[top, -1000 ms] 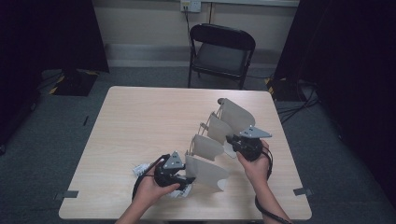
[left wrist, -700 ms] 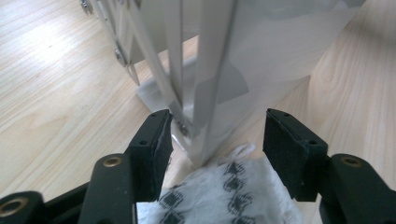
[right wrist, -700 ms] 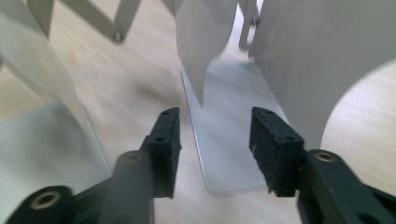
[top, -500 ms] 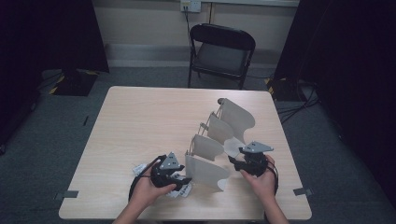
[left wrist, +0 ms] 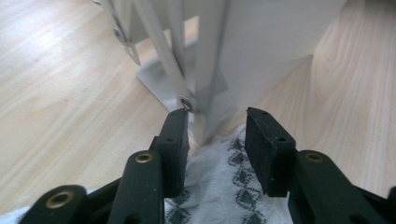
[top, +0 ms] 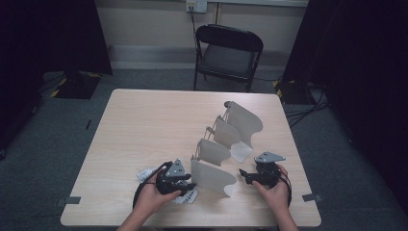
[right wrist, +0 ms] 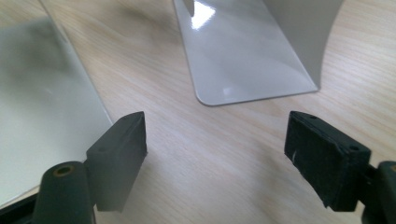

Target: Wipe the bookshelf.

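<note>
A white metal rack [top: 240,122] with several curved upright panels stands on the right half of the table. My left gripper [top: 190,185] lies at the rack's near left end, on a white patterned cloth [top: 144,173]. Its jaws have just been closing; the front panel's lower corner [left wrist: 210,112] stands between them with a gap on the right side, so the gripper [left wrist: 217,126] is open. My right gripper [top: 243,177] rests low by the front panel's right end. Its jaws have just been opening and the gripper [right wrist: 215,130] stands wide over bare wood, with nothing between the jaws.
A black folding chair [top: 228,53] stands beyond the far edge of the table [top: 144,125]. In the right gripper view the rack's flat base plate [right wrist: 247,60] lies ahead and the front panel [right wrist: 42,107] stands at the left. Cloth [left wrist: 219,186] lies under the left jaws.
My right hand has come down from above the rack's middle to the table near the front edge, and its jaws have opened. The left hand has stayed in place.
</note>
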Demonstrator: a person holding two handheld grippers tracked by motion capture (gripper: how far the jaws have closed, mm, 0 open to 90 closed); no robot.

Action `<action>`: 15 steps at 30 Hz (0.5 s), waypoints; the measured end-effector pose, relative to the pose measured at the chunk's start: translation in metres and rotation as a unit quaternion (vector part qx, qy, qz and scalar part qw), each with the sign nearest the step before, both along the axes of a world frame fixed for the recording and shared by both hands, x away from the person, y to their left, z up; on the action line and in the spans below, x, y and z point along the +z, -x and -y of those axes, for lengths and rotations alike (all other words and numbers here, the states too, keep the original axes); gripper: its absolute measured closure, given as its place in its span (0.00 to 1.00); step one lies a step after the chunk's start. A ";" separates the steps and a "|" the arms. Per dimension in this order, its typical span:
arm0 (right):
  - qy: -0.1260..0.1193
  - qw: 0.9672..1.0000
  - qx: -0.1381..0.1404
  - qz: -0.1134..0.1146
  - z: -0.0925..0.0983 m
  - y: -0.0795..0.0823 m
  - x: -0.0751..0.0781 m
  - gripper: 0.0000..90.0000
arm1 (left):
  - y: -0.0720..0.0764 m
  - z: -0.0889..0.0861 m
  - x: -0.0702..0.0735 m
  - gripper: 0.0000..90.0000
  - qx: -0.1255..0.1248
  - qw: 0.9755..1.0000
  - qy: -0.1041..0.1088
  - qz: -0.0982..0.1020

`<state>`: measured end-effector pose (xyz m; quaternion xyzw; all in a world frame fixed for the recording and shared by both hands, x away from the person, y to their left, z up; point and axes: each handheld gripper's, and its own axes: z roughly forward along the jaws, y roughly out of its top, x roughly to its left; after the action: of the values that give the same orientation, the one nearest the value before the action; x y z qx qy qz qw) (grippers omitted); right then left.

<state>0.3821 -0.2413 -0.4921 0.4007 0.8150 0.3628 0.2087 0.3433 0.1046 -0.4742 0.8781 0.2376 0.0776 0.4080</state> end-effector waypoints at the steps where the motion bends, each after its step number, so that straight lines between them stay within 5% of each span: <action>1: 0.000 1.000 -0.004 0.000 0.001 0.000 0.000 0.22 | 0.001 0.001 -0.001 0.68 0.002 1.000 -0.002 0.003; 15: -0.005 1.000 -0.021 0.001 0.008 0.000 0.000 0.20 | 0.017 0.014 -0.003 0.70 -0.003 1.000 0.005 0.003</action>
<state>0.3824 -0.2490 -0.4925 0.4189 0.8042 0.3629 0.2148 0.3264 0.0908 -0.4769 0.8765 0.2340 0.0776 0.4135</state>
